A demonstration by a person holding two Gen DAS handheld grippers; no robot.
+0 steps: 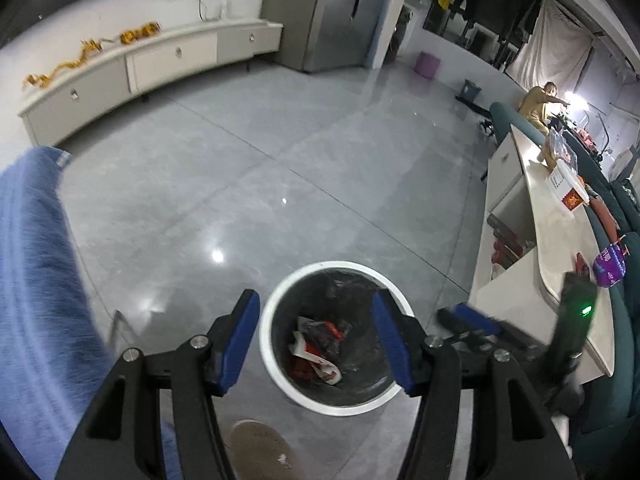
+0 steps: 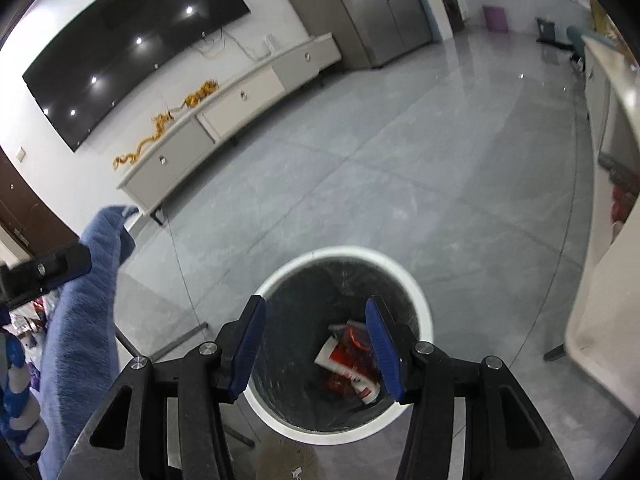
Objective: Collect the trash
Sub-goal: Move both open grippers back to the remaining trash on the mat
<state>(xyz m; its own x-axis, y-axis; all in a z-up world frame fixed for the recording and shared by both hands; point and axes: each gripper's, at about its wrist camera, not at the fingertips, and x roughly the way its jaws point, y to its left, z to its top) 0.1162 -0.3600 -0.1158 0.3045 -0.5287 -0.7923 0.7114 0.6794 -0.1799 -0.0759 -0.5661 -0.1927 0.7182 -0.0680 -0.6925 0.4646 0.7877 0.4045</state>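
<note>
Trash (image 1: 316,346): crumpled red-and-white wrappers lie at the bottom of the white-rimmed bin (image 1: 272,308), which stands on the grey floor and is lined with a dark bag. The right wrist view shows the same wrappers (image 2: 352,360) in the bin (image 2: 424,312). Both tools hang over the bin mouth. The left gripper (image 1: 316,344) has its jaws spread wide with nothing between the blue pads; the right gripper (image 2: 316,348) is likewise spread and empty. In the left view the right tool also shows off to the side, near the counter (image 1: 560,248).

More litter looks uncollected: a purple packet (image 1: 609,265) sits on the counter edge, plus a red-and-white box (image 1: 568,192) farther along.

Risks, as a judgement:
- Tools close together over the bin, so they could knock each other when swinging out.
- A low pass could clip the rim and tip the bin, spilling the wrappers.
- The purple packet is soft and near the edge; a sloppy pinch may push it off the counter.
- The blue cloth (image 2: 84,300) hanging on the left could snag the left tool.
- The foot (image 1: 260,448) is just beside the bin base and could kick it.
</note>
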